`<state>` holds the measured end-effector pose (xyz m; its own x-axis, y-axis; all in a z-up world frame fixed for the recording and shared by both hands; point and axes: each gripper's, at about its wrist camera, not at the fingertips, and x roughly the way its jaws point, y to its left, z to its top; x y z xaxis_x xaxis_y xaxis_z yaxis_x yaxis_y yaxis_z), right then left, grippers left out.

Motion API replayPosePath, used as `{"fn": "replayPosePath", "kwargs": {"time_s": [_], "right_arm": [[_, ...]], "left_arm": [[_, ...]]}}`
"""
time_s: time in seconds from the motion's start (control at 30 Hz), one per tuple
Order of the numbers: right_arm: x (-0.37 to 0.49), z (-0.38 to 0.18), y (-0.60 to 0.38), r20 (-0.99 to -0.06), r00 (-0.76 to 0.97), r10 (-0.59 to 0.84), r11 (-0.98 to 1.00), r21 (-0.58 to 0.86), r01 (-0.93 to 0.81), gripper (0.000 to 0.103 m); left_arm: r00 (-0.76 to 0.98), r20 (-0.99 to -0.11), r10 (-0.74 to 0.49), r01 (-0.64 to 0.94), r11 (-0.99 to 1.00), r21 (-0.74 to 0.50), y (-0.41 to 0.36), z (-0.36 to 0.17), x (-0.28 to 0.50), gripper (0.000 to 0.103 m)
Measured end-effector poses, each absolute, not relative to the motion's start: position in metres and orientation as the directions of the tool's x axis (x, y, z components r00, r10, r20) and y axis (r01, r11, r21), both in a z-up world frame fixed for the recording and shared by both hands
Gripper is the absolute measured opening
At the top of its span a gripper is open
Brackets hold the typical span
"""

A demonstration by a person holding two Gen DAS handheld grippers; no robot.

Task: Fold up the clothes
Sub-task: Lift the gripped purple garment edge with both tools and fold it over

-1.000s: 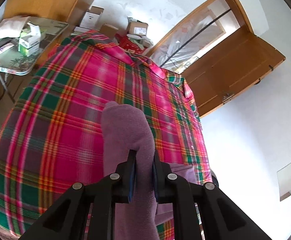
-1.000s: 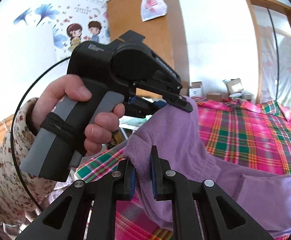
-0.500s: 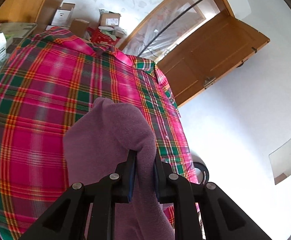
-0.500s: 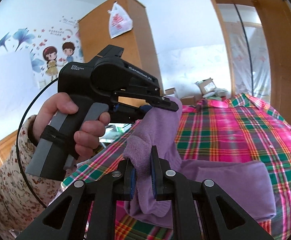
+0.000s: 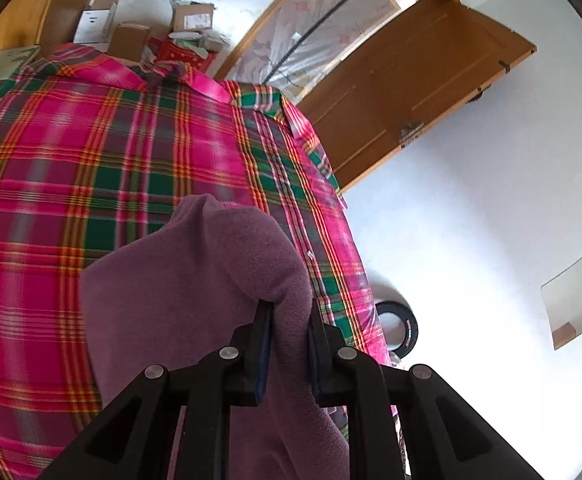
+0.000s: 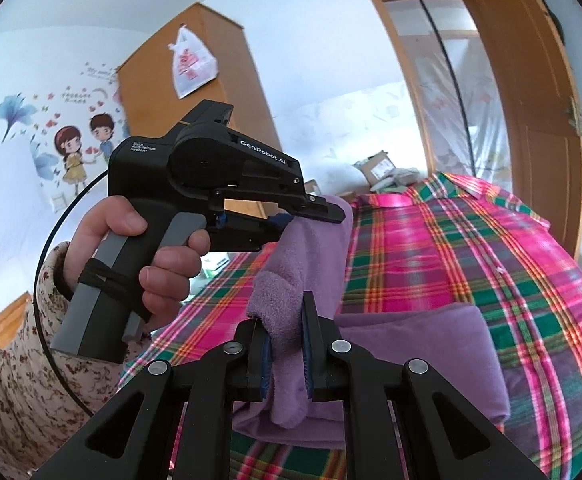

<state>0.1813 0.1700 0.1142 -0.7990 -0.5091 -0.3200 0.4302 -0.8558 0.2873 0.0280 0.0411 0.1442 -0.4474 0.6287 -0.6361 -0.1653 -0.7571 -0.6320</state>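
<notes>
Right now both grippers are clamped on one edge of the purple fleece garment, lifted above the plaid shirt spread beneath it. The left gripper and right gripper each pinch a thick bunch. If either bunch slips, or the hands drift unevenly, the fold would likely land crooked.

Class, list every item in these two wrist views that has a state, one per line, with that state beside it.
left gripper: shut on purple garment
right gripper: shut on purple garment
purple garment: partly folded, one edge lifted by both jaws, the rest lying on the plaid cloth
plaid cloth: spread flat under the garment
wooden door: open
plastic bag: hanging on the wardrobe
</notes>
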Motion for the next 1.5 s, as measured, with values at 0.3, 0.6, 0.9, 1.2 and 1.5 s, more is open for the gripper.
{"fn": "replayPosePath", "kwargs": {"time_s": [0.3,0.6,0.9,1.2,1.5], "right_arm": [[0.176,0.102,0.21,-0.335,-0.818,-0.468,-0.87,0.338,0.359,0.012],[0.171,0.086,0.241,-0.372,-0.822,-0.431,-0.881,0.369,0.295,0.012],[0.162,0.058,0.27,-0.435,-0.816,-0.381,-0.894,0.4,0.204,0.012],[0.156,0.035,0.286,-0.49,-0.794,-0.36,-0.896,0.417,0.149,0.013],[0.154,0.019,0.299,-0.525,-0.775,-0.352,-0.886,0.453,0.096,0.015]], "left_arm": [[-0.401,-0.671,0.624,-0.177,-0.771,-0.611,0.084,0.135,0.012,0.016],[-0.349,-0.712,0.61,-0.186,-0.789,-0.585,0.119,0.122,-0.001,0.016],[-0.265,-0.75,0.606,-0.164,-0.795,-0.584,0.153,0.084,-0.019,0.016],[-0.205,-0.779,0.593,-0.143,-0.805,-0.575,0.175,0.054,-0.033,0.017],[-0.196,-0.774,0.602,-0.165,-0.799,-0.579,0.177,0.053,-0.034,0.023]]}}
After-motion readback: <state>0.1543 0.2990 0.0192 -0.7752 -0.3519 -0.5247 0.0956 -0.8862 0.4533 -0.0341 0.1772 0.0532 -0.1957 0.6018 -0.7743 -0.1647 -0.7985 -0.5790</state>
